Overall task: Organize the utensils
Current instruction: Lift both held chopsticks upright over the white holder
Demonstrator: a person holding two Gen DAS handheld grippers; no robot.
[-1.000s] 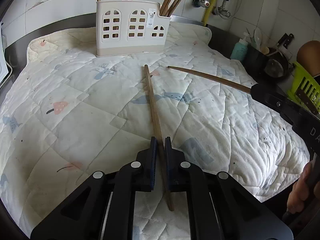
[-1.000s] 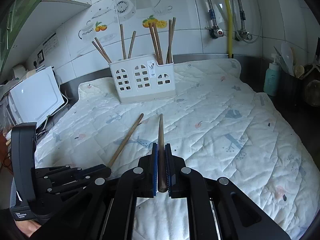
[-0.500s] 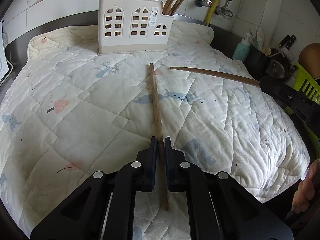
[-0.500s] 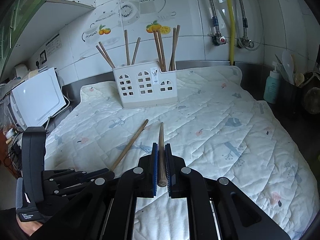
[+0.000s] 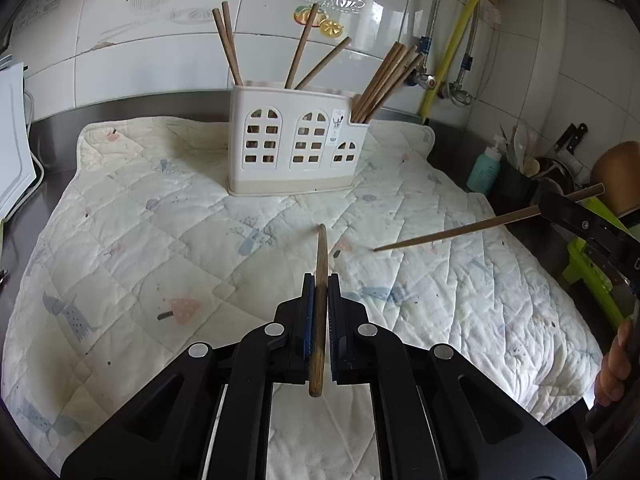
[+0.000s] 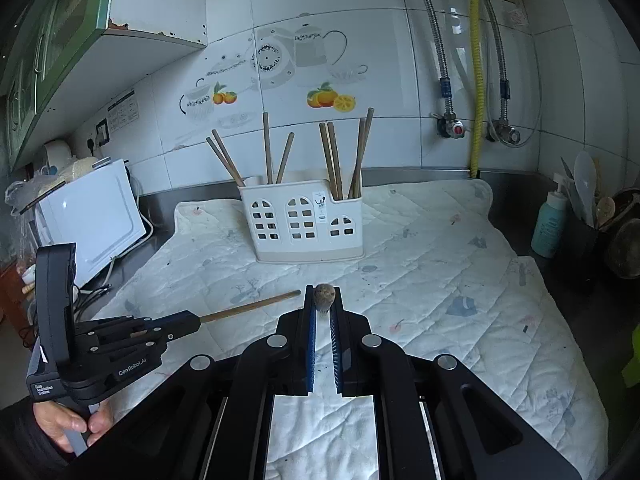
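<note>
A white utensil holder with arched windows stands at the back of the quilted mat and holds several wooden chopsticks. It also shows in the right wrist view. My left gripper is shut on a wooden chopstick and holds it above the mat, tip toward the holder. My right gripper is shut on another wooden chopstick, seen end-on. In the left wrist view that chopstick sticks out leftward from the right gripper.
A white quilted mat covers the steel counter. A white appliance stands at the left. A teal soap bottle, a dark pot with utensils and a green basket stand at the right. Pipes run down the tiled wall.
Both grippers have lifted their chopsticks off the mat and tilted up, so the holder and the wall now fill more of each view.
</note>
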